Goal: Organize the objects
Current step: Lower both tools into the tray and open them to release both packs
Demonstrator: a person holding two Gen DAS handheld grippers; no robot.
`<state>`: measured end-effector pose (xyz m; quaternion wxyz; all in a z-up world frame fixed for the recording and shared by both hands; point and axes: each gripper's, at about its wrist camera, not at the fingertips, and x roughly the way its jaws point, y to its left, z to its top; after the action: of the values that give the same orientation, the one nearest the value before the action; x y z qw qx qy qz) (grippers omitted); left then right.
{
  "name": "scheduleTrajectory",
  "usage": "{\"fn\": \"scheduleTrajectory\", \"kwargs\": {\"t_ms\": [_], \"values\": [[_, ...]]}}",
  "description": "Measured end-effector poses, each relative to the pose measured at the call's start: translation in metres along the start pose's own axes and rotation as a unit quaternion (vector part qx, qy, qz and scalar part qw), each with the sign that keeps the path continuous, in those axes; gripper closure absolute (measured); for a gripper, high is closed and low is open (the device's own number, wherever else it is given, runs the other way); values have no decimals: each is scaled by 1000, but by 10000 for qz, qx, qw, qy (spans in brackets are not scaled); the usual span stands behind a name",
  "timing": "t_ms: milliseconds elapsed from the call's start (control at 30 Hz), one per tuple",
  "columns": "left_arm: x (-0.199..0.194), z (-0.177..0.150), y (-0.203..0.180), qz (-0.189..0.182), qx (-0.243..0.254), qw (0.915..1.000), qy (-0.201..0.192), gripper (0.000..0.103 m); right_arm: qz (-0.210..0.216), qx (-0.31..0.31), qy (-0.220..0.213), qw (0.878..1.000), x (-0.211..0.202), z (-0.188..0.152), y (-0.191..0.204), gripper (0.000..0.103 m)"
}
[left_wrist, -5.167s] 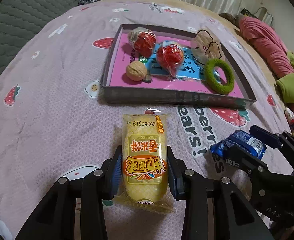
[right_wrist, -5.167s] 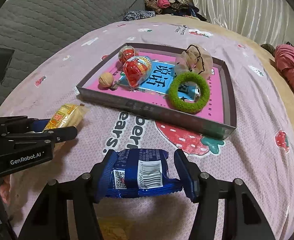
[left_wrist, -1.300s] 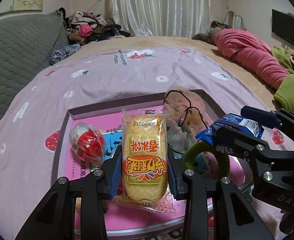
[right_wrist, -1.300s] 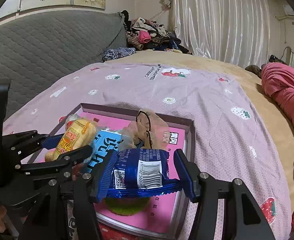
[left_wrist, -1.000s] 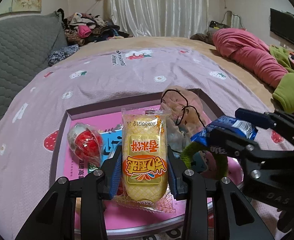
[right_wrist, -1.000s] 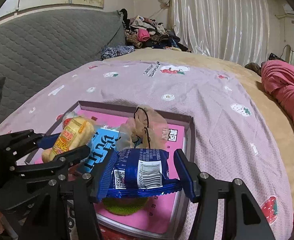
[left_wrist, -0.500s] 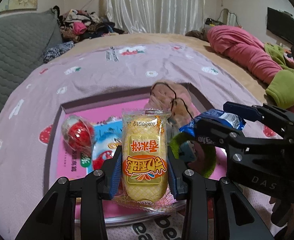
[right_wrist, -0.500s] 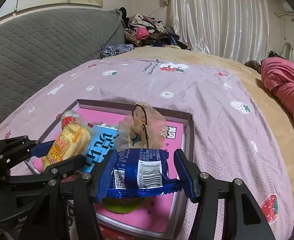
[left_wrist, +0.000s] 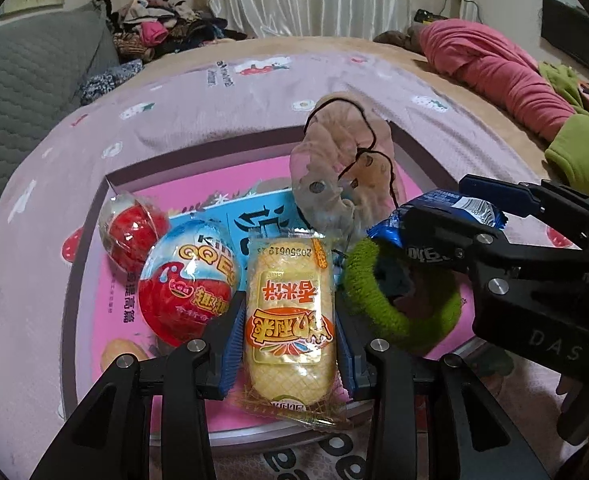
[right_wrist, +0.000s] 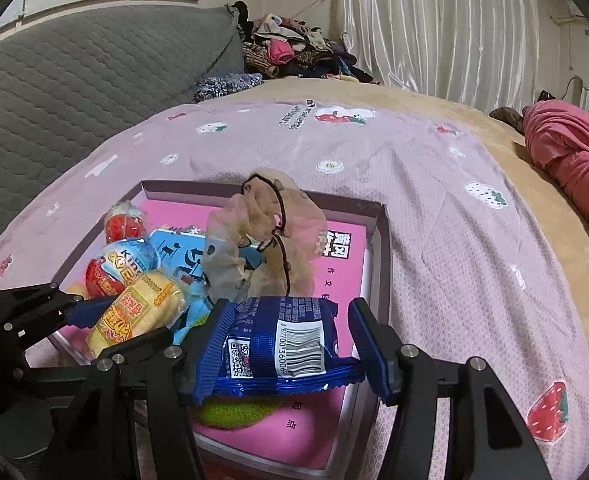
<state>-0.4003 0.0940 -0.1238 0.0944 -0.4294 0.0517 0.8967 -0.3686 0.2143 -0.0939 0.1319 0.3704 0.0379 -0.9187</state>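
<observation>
My left gripper [left_wrist: 286, 332] is shut on a yellow snack packet [left_wrist: 288, 320] and holds it over the near part of the grey tray [left_wrist: 90, 240] with a pink floor. My right gripper [right_wrist: 290, 344] is shut on a blue snack packet [right_wrist: 278, 340] and holds it above the green ring [right_wrist: 230, 412] in the tray [right_wrist: 378, 248]. The right gripper also shows in the left wrist view [left_wrist: 454, 236], to the right of the yellow packet. The yellow packet [right_wrist: 138, 312] shows at left in the right wrist view.
In the tray lie a red-and-blue egg toy [left_wrist: 186, 280], a red ball in clear wrap [left_wrist: 134, 228], a beige hair scrunchie [left_wrist: 346, 176], a green ring [left_wrist: 402, 300] and a walnut [left_wrist: 118, 352]. Pink bedding [left_wrist: 490, 64] lies far right; clothes [right_wrist: 290, 52] pile at the back.
Both grippers have carried their packets from the bedspread in front of the tray to over the tray. In the last second both dipped lower and closer to its contents.
</observation>
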Motion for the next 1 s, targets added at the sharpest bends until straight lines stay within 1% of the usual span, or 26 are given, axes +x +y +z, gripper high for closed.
{"fn": "scheduleTrajectory", "kwargs": {"t_ms": [200,500,567,633,867,1000], "values": [[4,-1,0,-10,12,10000,87,61,-16,5,108,9999,7,-2,-1,42],[6,-1,6,-123,-97,9996,224,60,36,17,209,9998,12,-3,1,42],[7,-1,7,-96,-108,9996,236,58,71,10,239,9997,14,-4,1,42],[8,-2,7,-77,-91,9996,260,52,58,-1,280,9996,16,-5,2,41],[9,-2,6,-71,-87,9994,315,49,10,2,323,9995,19,-4,1,38],[9,-2,8,-65,-88,9993,351,44,1,-45,295,9996,19,-2,3,34]]}}
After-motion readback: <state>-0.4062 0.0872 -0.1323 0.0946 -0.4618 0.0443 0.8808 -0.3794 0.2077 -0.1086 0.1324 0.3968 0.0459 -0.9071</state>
